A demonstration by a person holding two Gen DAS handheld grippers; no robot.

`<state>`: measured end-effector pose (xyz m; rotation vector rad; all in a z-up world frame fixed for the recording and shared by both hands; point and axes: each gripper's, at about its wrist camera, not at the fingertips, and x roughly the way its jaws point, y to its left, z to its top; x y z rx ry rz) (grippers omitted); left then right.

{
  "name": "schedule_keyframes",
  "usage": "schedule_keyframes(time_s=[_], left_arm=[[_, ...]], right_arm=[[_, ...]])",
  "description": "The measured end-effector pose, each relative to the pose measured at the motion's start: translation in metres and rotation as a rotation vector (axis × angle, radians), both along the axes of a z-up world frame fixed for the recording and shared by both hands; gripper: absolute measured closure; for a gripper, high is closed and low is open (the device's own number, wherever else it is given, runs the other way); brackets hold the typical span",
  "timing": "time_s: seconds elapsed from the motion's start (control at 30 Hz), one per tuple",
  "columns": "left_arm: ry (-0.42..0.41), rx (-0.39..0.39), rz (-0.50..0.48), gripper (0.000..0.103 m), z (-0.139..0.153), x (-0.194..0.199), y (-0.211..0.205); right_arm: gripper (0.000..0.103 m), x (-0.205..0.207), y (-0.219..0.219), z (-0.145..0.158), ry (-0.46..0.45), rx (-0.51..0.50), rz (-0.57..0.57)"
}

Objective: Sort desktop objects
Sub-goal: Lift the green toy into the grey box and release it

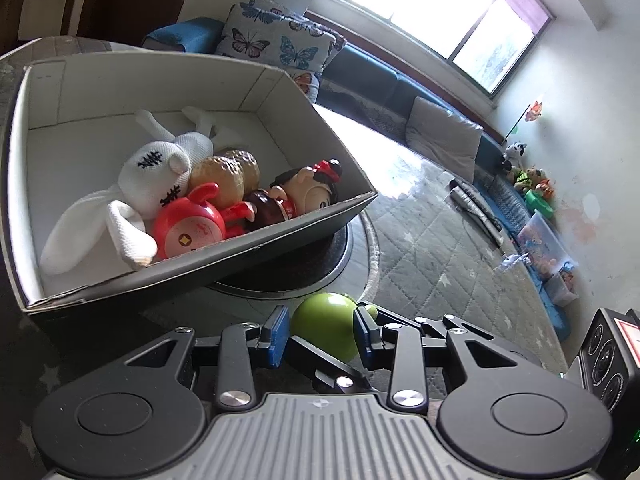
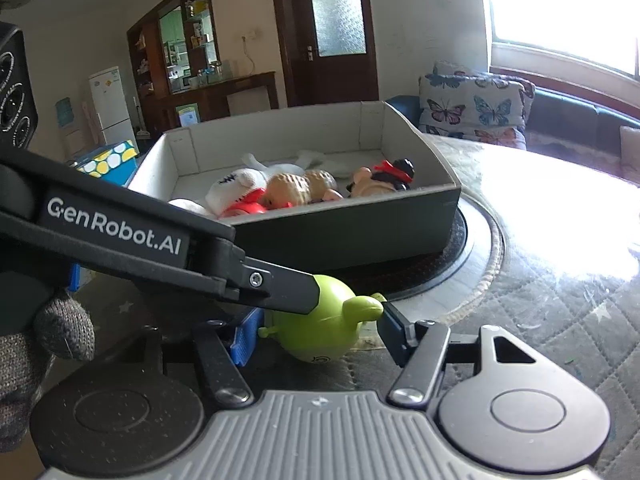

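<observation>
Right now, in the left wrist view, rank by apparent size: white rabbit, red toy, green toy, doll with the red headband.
1. White rabbit
2. Green toy, though nearness to the camera inflates it
3. Red toy and doll: too alike to rank

A glossy green round toy [image 1: 326, 320] with a small stubby ear lies on the quilted counter [image 2: 560, 312], just in front of the open grey box [image 1: 280, 236]. Inside the box lie a white knitted rabbit [image 1: 160, 172], a red round toy [image 1: 192, 228], a tan peanut figure [image 1: 224, 176] and a dark-haired doll [image 1: 304, 188], packed together
</observation>
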<state>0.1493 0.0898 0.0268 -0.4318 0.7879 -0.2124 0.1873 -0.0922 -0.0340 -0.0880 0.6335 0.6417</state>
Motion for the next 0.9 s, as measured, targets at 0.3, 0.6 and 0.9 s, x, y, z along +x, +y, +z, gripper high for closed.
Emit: schedule_keyframes(time_s=[0.3,0.6,0.9], left_arm=[[-0.129,-0.013,0.064,0.066,0.038,-0.023,0.028],[-0.158,-0.048,0.189,0.066,0.051,-0.015,0.08],[-0.118,-0.055,0.253,0.066,0.04,-0.008,0.109]], right_arm=[[0.04,-0.01,0.023,0.04,-0.115,0.03,0.077],[0.04,0.013,0.074,0.053,-0.15,0.053,0.203],[0.04,0.031,0.102,0.04,-0.114,0.055,0.258]])
